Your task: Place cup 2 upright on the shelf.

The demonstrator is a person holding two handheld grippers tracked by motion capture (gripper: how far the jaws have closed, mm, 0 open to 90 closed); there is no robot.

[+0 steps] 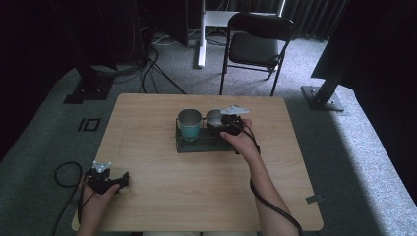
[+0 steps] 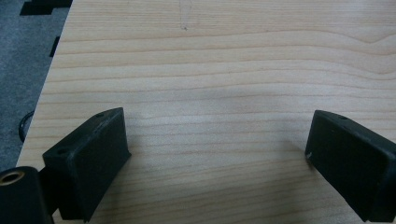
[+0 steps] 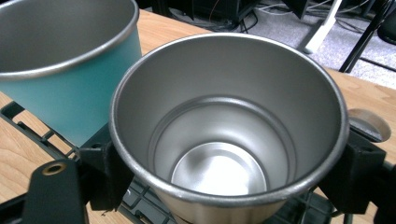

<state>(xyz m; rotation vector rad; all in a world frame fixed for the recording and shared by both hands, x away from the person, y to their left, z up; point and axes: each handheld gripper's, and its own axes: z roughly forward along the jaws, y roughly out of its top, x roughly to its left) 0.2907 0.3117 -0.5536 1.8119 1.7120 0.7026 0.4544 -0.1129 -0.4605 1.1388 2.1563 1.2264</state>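
Right claw [image 3: 224,172] clamped around steel cup [image 3: 224,140]; left claw [image 2: 219,158] wide open, empty.

teal cup [image 1: 190,125] crowding steel cup [image 1: 214,118], table [image 1: 196,191] front open

A lab or studio: grey carpet [image 1: 344,147], black frame posts [image 1: 328,81] at 2 and 10 o'clock, loose cables [image 1: 152,69], dark curtains [image 1: 314,17], a folding chair [image 1: 255,46] at 12.

A wooden counter [image 1: 162,191] stood on grey carpet [image 1: 344,137]. Behind it stood a black folding chair [image 1: 255,46]. Dark curtains [image 1: 314,14] hung beyond.
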